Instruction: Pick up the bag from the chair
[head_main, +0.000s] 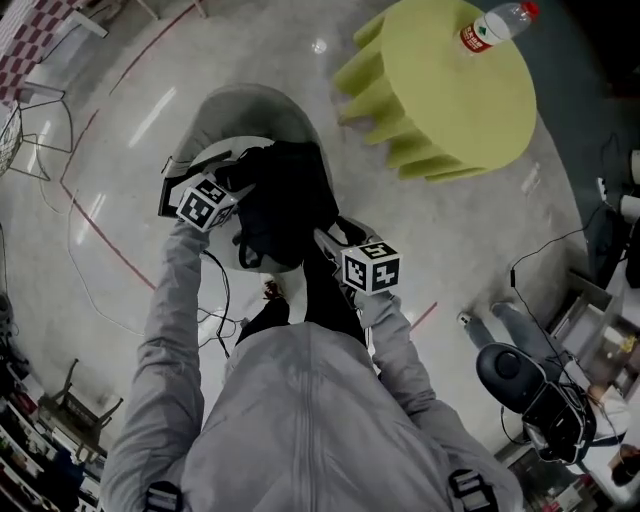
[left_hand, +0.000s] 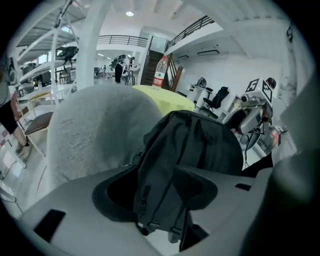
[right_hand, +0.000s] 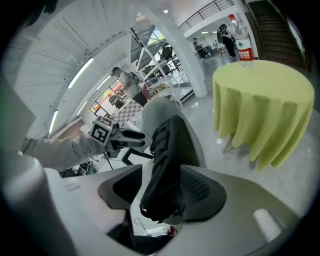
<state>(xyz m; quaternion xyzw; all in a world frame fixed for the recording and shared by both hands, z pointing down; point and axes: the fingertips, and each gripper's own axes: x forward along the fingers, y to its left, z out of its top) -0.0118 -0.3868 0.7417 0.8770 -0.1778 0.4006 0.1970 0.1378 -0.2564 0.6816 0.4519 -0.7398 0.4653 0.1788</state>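
Observation:
A black backpack (head_main: 285, 200) is over the seat of a grey shell chair (head_main: 250, 110), between both grippers. My left gripper (head_main: 240, 188) holds the bag's left side. In the left gripper view the bag (left_hand: 192, 150) fills the gap between the dark pads (left_hand: 117, 192), and its straps and buckles hang low. My right gripper (head_main: 328, 243) grips the bag's near right edge. In the right gripper view the bag (right_hand: 167, 160) is pinched between the pads (right_hand: 200, 192), and floor shows under its lower end. The other gripper (right_hand: 117, 136) shows beyond it.
A round table with a yellow-green cloth (head_main: 450, 85) stands to the right and carries a plastic bottle (head_main: 495, 25). A black office chair (head_main: 515, 375) and cables lie at the lower right. Thin cables (head_main: 215, 300) run over the floor near the person's feet.

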